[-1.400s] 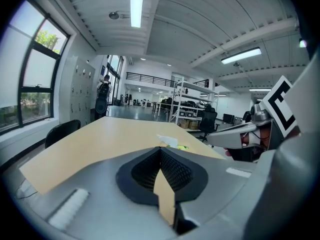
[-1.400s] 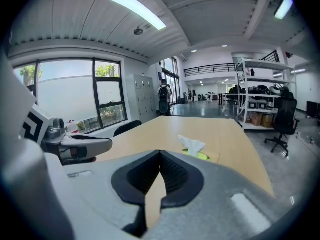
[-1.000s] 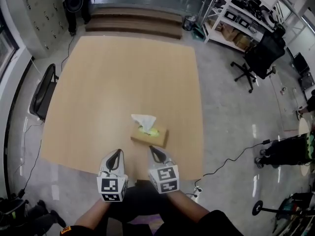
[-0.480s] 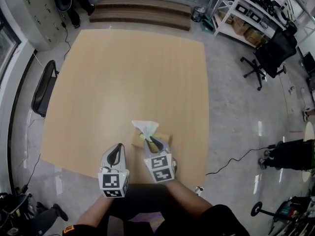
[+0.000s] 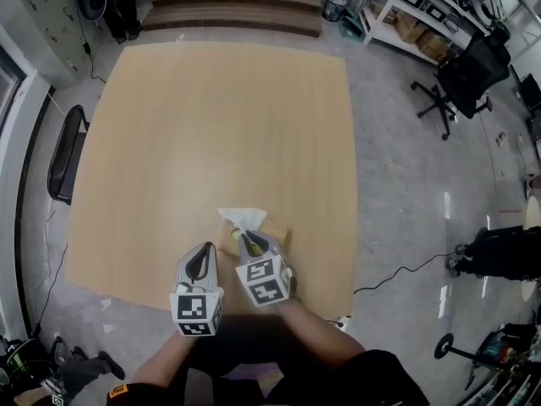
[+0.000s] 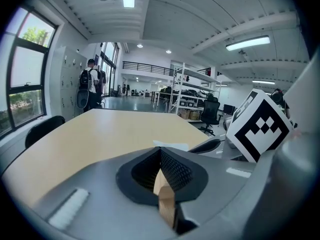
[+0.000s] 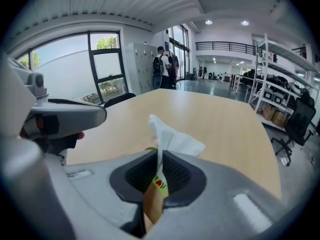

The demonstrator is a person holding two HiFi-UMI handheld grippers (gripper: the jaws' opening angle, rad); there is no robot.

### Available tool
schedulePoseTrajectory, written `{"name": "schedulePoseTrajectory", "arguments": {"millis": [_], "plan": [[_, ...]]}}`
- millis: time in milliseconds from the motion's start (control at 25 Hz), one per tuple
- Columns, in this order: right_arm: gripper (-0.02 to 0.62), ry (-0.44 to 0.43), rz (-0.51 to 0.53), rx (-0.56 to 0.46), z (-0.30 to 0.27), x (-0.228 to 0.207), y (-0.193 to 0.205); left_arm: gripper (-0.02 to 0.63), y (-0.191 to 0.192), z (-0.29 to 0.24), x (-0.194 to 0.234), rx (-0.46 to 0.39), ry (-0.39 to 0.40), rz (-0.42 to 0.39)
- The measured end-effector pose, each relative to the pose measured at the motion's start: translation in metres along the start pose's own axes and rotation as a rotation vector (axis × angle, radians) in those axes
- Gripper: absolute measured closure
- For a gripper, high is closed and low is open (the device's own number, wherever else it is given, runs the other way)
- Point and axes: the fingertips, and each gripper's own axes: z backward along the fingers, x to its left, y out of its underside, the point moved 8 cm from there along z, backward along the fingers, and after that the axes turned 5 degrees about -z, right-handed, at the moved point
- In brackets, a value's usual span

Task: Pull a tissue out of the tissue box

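Right gripper view: right gripper clamps white crumpled tissue above tan cardboard tissue box; left gripper clenched, empty.

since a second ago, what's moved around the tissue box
The right claw went forward from the near table edge to over the tissue box. The tissue now stands in line with its jaws, though a firm grip can't be confirmed. The left claw stayed by the near edge, jaws together and empty. Box and tissue haven't moved on the table.
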Motion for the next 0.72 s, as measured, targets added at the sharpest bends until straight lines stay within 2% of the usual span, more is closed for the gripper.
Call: {"name": "schedulePoseTrajectory", "arguments": {"millis": [80, 360, 720], "plan": [[0.597, 0.001, -0.01, -0.005, -0.001, -0.002, 0.0, 0.588, -0.002, -0.003, -0.001, 0.007, 0.006, 0.006], [0.6, 0.014, -0.058, -0.066, 0.01, -0.009, -0.012, 0.588, 0.001, -0.008, 0.001, -0.017, 0.032, -0.013], [0.6, 0.091, -0.098, -0.242, 0.056, -0.016, -0.036, 0.588, -0.003, 0.004, 0.004, -0.078, 0.049, -0.023]]}}
